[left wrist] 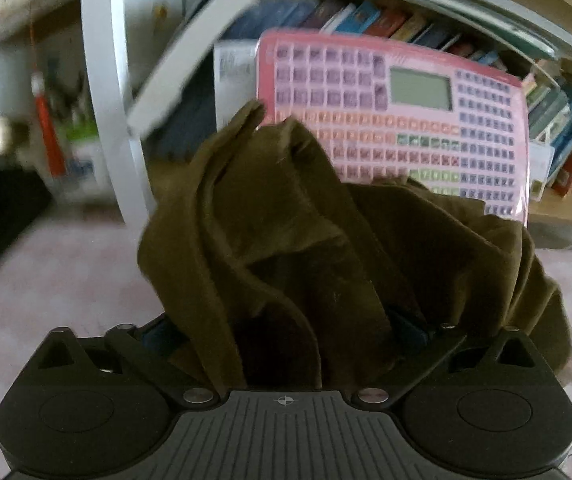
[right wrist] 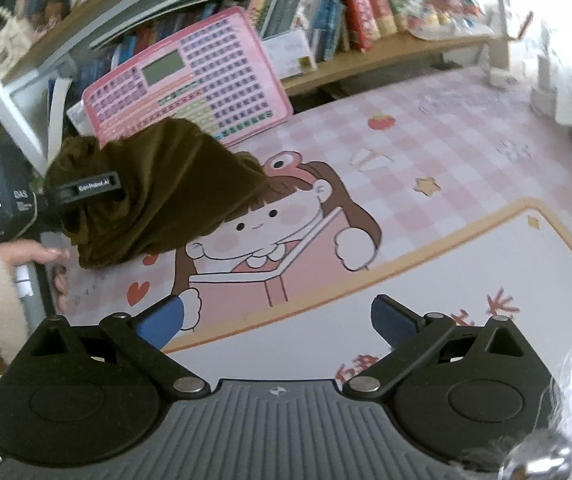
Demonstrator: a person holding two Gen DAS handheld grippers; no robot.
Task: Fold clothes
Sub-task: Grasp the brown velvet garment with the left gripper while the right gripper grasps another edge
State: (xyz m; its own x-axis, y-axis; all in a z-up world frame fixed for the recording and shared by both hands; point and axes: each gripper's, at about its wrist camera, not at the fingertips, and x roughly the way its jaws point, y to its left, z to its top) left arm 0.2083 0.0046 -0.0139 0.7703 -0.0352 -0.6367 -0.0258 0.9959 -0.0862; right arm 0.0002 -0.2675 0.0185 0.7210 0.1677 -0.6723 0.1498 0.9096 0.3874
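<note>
My left tongs [right wrist: 86, 190] clamp the bunched olive-brown velvety garment [right wrist: 154, 184], lifted above the pink checked cartoon desk mat [right wrist: 425, 140].
It hangs lengthwise from upper right to lower left; only the right view shows my right tongs [right wrist: 278, 320] wide open, empty.

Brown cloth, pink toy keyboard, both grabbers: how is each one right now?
brown cloth: bunched up, lifted, draped over the left gripper.
left gripper: fingers hidden under the cloth.
right gripper: open, empty, above the mat.
pink toy keyboard: propped against the books, screen blank.
</note>
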